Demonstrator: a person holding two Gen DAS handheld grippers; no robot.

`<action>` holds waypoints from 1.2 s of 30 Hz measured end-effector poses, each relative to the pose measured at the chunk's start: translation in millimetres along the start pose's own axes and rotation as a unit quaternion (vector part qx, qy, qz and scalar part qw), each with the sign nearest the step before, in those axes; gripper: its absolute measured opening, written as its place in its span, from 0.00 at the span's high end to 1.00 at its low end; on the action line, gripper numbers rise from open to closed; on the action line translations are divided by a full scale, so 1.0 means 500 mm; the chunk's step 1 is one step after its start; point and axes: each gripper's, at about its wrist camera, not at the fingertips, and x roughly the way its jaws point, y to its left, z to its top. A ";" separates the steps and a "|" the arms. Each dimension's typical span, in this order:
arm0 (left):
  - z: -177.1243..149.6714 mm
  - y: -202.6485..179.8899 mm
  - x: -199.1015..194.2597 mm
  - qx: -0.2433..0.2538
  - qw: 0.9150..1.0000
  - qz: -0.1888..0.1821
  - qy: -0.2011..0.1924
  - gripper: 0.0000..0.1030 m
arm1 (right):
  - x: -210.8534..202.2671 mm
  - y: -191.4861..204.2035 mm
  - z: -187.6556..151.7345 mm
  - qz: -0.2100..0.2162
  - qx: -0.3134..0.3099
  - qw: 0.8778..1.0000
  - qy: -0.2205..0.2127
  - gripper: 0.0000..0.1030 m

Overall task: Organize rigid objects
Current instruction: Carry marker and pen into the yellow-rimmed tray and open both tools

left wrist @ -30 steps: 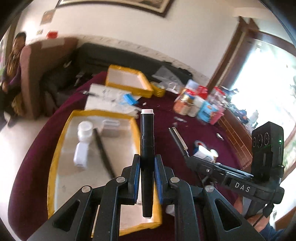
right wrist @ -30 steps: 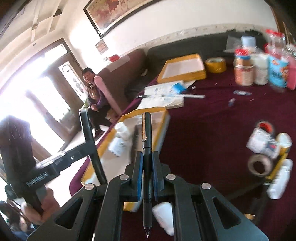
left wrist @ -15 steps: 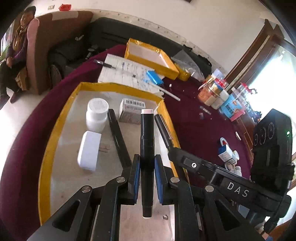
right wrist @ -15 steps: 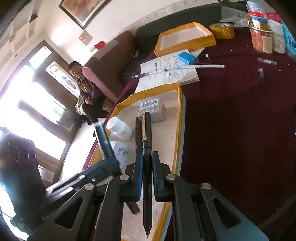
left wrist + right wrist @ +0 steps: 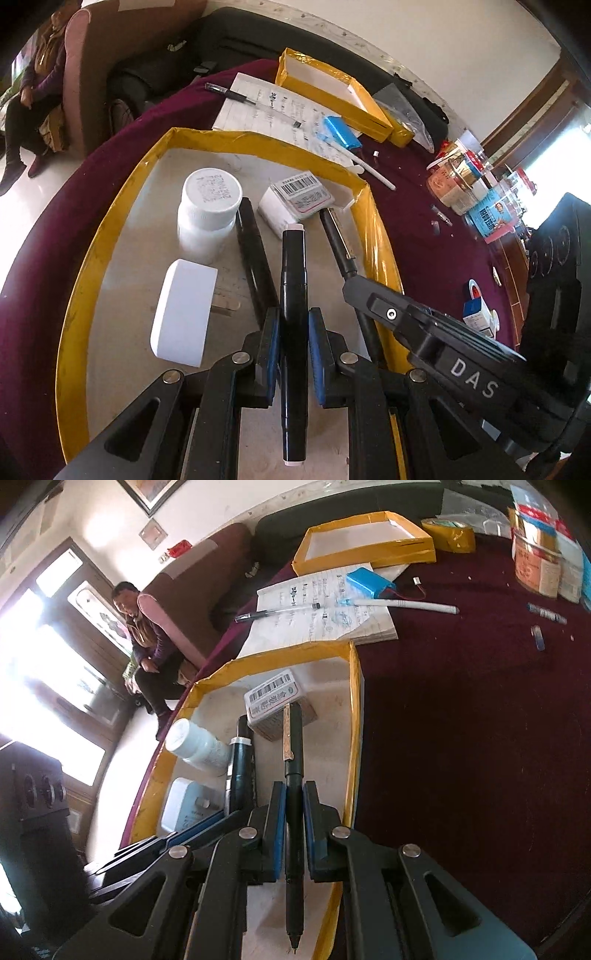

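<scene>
The left hand-held gripper (image 5: 291, 354) clamps a black white-tipped marker (image 5: 293, 295); the right hand-held gripper (image 5: 294, 834) clamps a slim black pen (image 5: 293, 775), both above the yellow-taped tray (image 5: 373, 225), whose near edge is hidden.

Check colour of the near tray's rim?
Yellow tape on the near tray's rim, over a pale floor; clearest in the left wrist view.

left gripper (image 5: 291, 350): pitched downward, blue pads clamped on both sides of a black marker (image 5: 293, 295) lying along the fingers | right gripper (image 5: 294, 834): pitched downward, pads clamped on a black pen (image 5: 293, 812), tip toward the camera | the two grippers sit side by side, close together
</scene>
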 end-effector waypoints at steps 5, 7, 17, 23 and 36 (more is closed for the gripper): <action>-0.002 -0.006 0.000 0.007 1.000 0.002 -0.002 0.86 | 0.006 0.004 0.006 -0.007 -0.008 1.000 0.006 0.91; -0.002 -0.007 -0.001 0.008 1.000 -0.002 -0.002 0.86 | 0.006 0.006 0.005 -0.008 -0.010 1.000 0.008 0.91; -0.003 -0.001 -0.004 0.003 1.000 -0.016 -0.002 0.72 | -0.005 0.000 0.000 0.004 0.002 1.000 0.006 0.89; -0.006 -0.003 -0.007 0.005 1.000 -0.013 -0.005 0.69 | -0.027 -0.006 -0.005 0.018 0.008 1.000 0.000 0.88; -0.035 -0.046 -0.051 0.040 0.999 -0.019 -0.023 0.69 | -0.128 -0.084 -0.038 0.058 0.048 0.997 -0.030 0.80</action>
